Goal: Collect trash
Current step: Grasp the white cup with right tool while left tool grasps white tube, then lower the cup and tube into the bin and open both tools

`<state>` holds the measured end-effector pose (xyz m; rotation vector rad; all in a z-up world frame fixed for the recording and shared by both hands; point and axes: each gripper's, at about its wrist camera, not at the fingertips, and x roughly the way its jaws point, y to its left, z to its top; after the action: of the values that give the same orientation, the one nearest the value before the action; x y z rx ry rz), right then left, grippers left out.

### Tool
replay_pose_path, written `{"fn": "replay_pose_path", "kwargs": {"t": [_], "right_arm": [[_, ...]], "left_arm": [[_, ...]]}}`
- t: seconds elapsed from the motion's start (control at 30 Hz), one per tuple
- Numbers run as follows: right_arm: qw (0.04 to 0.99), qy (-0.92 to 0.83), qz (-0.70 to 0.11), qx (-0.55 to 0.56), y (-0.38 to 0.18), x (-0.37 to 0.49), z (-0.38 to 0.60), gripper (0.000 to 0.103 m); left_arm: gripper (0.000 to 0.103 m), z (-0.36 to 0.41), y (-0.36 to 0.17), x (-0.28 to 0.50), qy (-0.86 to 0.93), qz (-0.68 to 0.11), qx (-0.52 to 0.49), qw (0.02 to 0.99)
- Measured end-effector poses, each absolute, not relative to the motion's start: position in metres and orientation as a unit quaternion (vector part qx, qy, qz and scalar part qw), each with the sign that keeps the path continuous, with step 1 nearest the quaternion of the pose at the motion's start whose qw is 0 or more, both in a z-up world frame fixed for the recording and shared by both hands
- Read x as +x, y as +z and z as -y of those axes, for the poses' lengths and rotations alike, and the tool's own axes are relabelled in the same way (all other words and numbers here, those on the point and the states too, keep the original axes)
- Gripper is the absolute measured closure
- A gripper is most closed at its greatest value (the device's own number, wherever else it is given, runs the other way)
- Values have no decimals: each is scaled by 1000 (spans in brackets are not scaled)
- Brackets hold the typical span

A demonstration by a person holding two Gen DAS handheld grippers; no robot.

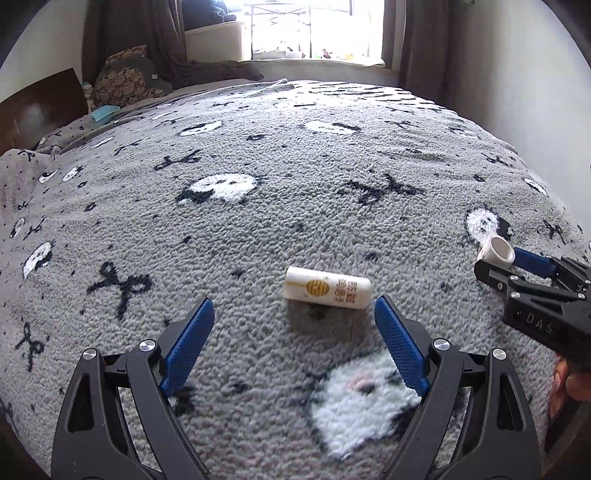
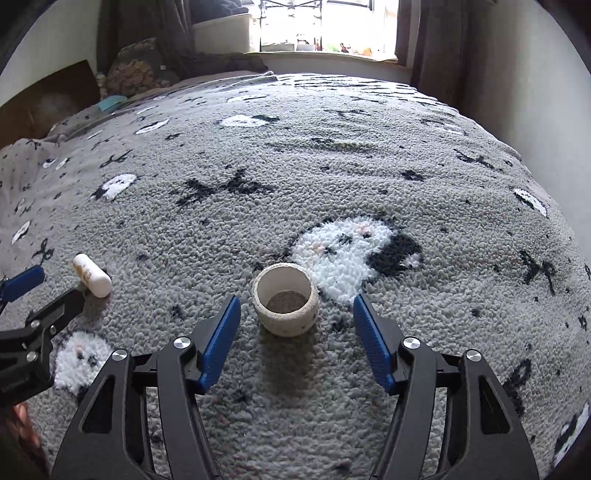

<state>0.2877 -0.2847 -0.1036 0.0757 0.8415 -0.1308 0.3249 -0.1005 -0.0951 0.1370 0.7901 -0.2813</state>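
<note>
A small white bottle (image 1: 327, 291) with a yellow beehive print lies on its side on the grey patterned blanket (image 1: 280, 155), just beyond my open left gripper (image 1: 294, 316). It also shows in the right wrist view (image 2: 91, 275). A white roll of tape (image 2: 285, 300) stands on the blanket just ahead of my open right gripper (image 2: 296, 313), between the fingertips' line and slightly beyond. In the left wrist view the tape roll (image 1: 496, 254) sits at the far right in front of the right gripper's blue fingers (image 1: 532, 260). Both grippers are empty.
The blanket covers a bed, with pillows (image 1: 129, 79) and a wooden headboard (image 1: 40, 107) at the far left. A window (image 1: 314, 29) with dark curtains is behind the bed. A white wall (image 1: 524, 92) runs along the right side.
</note>
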Motion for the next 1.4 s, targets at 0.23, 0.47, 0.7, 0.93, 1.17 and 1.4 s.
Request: {"fn": "replay_pose_path", "kwargs": {"t": [0.23, 0.47, 0.7, 0.93, 1.17, 1.4], "right_arm": [[908, -58, -415, 27, -106, 296, 282, 70], [910, -56, -410, 8, -101, 289, 277, 70], [920, -49, -389, -2, -83, 249, 272, 70], [934, -35, -355, -12, -61, 187, 257, 70], [954, -16, -296, -50, -37, 100, 234, 70], [960, -12, -274, -50, -48, 32, 222, 70]], "left_arm": [[23, 123, -111, 349, -139, -417, 92, 893], [52, 130, -110, 344, -152, -420, 106, 888], [52, 117, -97, 307, -157, -408, 105, 893], [52, 98, -64, 245, -156, -368, 89, 912], [52, 81, -43, 167, -162, -320, 88, 929], [52, 68, -54, 94, -168, -299, 99, 934]]}}
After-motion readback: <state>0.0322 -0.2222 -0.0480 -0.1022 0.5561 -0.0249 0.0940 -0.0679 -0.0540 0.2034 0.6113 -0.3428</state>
